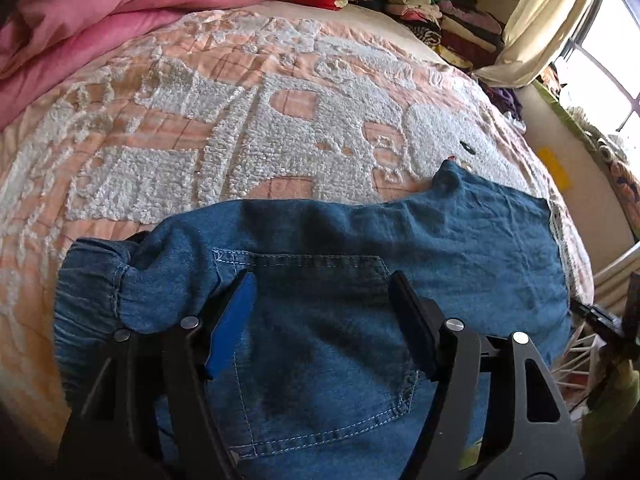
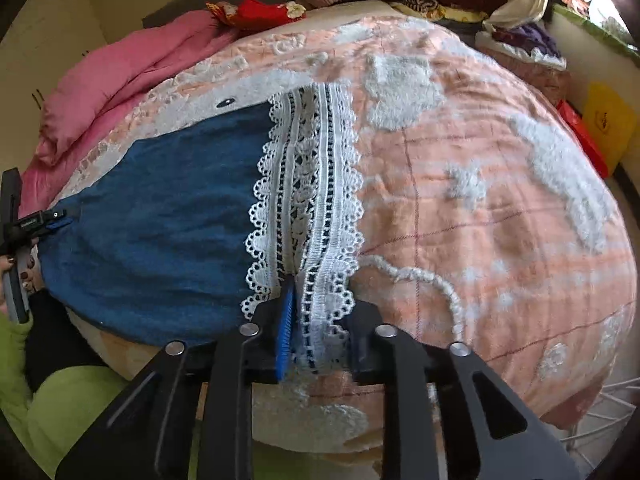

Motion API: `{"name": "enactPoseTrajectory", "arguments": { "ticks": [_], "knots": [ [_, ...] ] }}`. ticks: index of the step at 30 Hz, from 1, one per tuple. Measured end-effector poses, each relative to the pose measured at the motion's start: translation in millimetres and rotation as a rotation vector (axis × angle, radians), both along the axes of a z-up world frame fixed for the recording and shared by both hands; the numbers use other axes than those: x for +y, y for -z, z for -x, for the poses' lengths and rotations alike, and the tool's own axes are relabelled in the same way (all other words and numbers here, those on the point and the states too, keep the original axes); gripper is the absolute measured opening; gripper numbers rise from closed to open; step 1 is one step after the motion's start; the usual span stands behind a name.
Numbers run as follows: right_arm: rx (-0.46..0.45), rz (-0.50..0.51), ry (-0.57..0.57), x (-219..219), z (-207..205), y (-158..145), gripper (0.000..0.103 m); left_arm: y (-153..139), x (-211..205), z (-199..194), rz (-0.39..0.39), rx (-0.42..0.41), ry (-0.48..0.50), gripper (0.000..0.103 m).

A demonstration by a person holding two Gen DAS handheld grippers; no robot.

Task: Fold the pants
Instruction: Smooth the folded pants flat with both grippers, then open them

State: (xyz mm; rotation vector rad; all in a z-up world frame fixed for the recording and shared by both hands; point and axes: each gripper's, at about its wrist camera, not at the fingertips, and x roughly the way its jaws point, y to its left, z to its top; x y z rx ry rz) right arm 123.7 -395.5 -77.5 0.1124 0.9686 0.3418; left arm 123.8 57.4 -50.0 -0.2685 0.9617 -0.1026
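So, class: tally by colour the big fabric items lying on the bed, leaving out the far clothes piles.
Blue: 1, the denim pants
Pink: 1, the quilt
Red: 1, the floral cloth
Peach and white: 1, the bedspread
Total: 4

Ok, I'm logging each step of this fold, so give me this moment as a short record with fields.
garment: blue denim pants with a white lace hem, lying flat
surface: pink and white bedspread
left tongs: open, over the back pocket at the waist end
right tongs: at the lace hem, lace between the fingers; grip unclear
around: pink quilt and stacked clothes at the far side
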Motion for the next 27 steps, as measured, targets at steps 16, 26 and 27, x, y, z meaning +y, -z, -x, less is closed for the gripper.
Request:
{"name": "enactPoseTrajectory", "arguments": {
  "ticks": [16,26,27],
  "knots": [
    [-0.208,0.085,-0.181,76,-17,-56,0.056,-38,-84,-1,-0.081,-0.107,0.238,0.062],
    [-0.101,0.234,-0.147,112,-88,-15,0.064,8,-99,-58,-0.088,-0.022,0.276,0.062],
    [-0.095,0.241,-0.112,105,-93,-12,0.066,7,-95,-57,-0.084,-0.031,0.269,0.062]
  ]
}}
